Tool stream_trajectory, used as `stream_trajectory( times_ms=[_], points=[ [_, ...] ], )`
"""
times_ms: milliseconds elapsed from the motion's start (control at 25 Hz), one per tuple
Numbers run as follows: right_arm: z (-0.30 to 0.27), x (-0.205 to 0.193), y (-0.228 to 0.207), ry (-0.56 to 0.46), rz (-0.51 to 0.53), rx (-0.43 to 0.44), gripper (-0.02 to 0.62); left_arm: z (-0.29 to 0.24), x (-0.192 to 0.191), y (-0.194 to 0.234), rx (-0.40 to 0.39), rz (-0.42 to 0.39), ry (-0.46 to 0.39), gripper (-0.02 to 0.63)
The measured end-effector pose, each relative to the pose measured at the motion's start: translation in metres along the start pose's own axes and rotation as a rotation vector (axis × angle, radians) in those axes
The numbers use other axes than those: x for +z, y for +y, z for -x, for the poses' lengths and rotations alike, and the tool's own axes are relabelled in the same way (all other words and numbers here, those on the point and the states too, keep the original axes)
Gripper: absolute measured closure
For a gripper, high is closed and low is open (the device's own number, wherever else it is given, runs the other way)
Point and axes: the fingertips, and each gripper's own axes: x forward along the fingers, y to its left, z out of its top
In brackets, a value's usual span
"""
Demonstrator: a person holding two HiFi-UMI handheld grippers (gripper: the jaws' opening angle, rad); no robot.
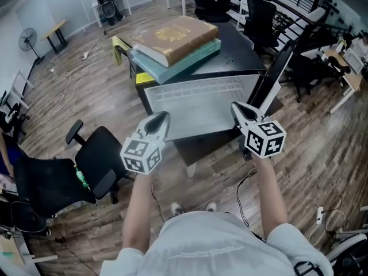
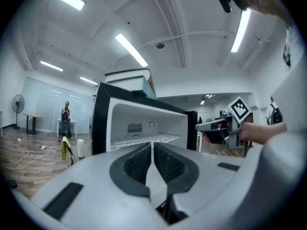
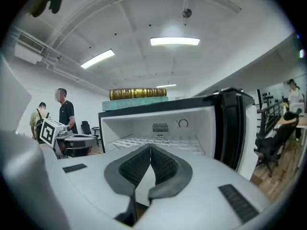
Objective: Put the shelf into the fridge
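Black mini fridge [image 1: 240, 56], door opened; white wire shelf [image 3: 188, 144] seen inside. Brown hardback book [image 1: 175, 36], gilt emblem unreadable, stacked on teal book [image 1: 190, 59] on top. Left gripper [image 2: 152, 150] and right gripper [image 3: 149, 150]: jaws closed together, nothing held.

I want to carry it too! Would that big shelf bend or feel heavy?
The shelf probably stays stiff: it lies flat though held only at its near edge. It looks thin, so likely light. Its smooth surface might slip.
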Motion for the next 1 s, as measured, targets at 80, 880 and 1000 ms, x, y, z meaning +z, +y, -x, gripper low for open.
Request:
stream_trajectory(
  times_ms=[80,880,1000],
  points=[
    [0.011,0.011,0.007,-0.024,0.031,0.012,0.578,0.008,0.013,-0.003,-0.011,-0.017,-0.022,0.575],
    [0.046,0.066,0.073,-0.093,0.212,0.098,0.58,0.051,0.097,-0.035,0.012,-0.289,-0.118,0.577],
    [0.045,0.062,0.072,-0.086,0.216,0.091,0.58,0.051,0.093,-0.034,0.013,-0.28,-0.114,0.577]
  ],
)
